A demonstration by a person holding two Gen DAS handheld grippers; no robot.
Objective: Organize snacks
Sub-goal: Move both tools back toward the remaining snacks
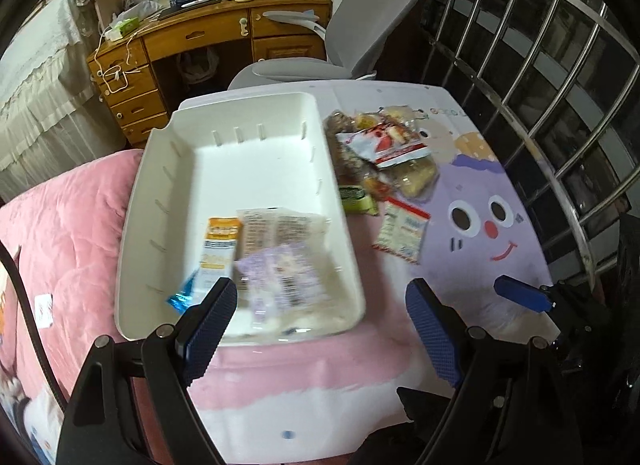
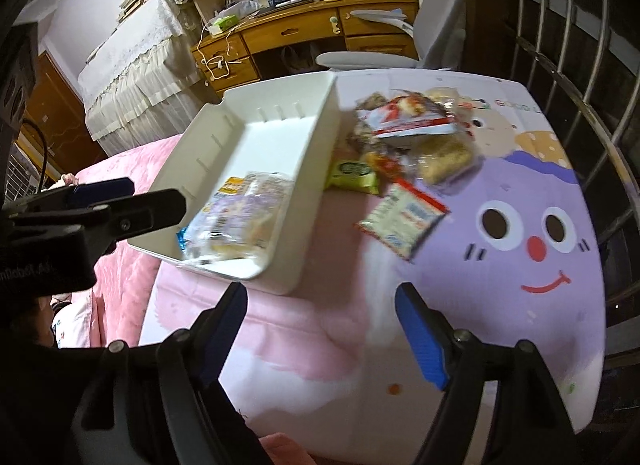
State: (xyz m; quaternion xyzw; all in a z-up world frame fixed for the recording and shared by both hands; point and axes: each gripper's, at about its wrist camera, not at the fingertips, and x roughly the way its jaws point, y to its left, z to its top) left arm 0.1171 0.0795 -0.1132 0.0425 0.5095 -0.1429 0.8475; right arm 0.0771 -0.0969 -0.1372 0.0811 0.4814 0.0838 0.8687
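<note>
A white plastic bin (image 1: pixel 168 169) (image 2: pixel 208 133) stands on the cartoon table mat and holds a few snack packets (image 1: pixel 272 261) (image 2: pixel 236 217) at its near end. A pile of loose snacks (image 1: pixel 380 149) (image 2: pixel 412 129) lies on the mat right of the bin, with a green packet (image 1: pixel 356 199) (image 2: pixel 354 175) and a white-and-red packet (image 1: pixel 402 231) (image 2: pixel 402 223) nearest. My left gripper (image 1: pixel 320 313) is open and empty above the bin's near right corner. My right gripper (image 2: pixel 320 317) is open and empty above the mat, in front of the bin.
The mat (image 2: pixel 520 265) has a purple smiling face. A pink quilt (image 1: pixel 68 225) lies left of the table. A grey chair (image 1: pixel 360 25) and a wooden desk (image 1: pixel 192 41) stand behind. A metal railing (image 1: pixel 560 85) runs along the right.
</note>
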